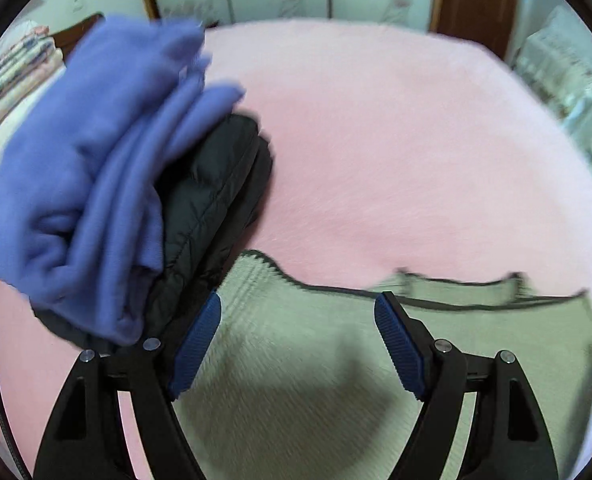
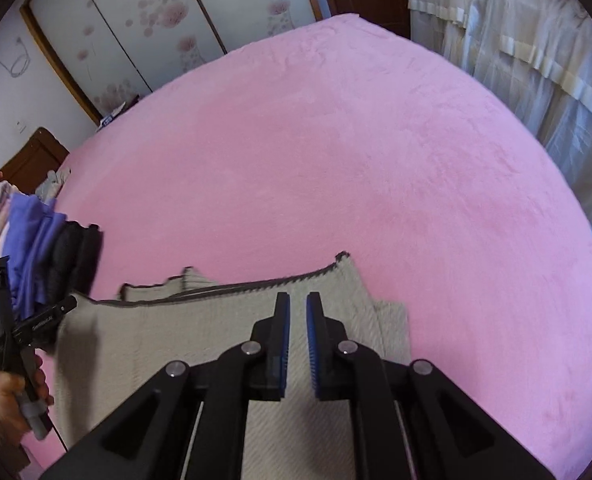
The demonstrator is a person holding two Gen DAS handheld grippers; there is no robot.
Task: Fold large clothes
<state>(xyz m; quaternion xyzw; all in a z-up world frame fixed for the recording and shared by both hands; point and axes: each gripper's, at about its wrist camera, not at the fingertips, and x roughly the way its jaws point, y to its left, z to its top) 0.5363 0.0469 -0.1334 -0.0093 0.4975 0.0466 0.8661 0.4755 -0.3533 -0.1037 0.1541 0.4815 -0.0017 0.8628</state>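
A grey-beige knitted garment (image 1: pixel 296 360) with dark trim lies flat at the near edge of the pink bed (image 1: pixel 376 140). My left gripper (image 1: pixel 298 300) hovers over its left part, open, with nothing between the blue pads. My right gripper (image 2: pixel 298 300) hangs above the same garment (image 2: pixel 176 332) near its right side, fingers almost together and holding nothing. A hand (image 2: pixel 12 396) grips the left tool at the left edge of the right wrist view. To the left sits a folded stack: a purple-blue fleece (image 1: pixel 96 160) on a black quilted jacket (image 1: pixel 216 184).
The pink cover (image 2: pixel 336 160) stretches far beyond the garment. Sliding wardrobe doors (image 2: pixel 136 20) with flower prints stand behind the bed. A pale lace-draped piece of furniture (image 2: pixel 516 60) is at the right. Folded floral bedding (image 1: pixel 12 68) lies at the far left.
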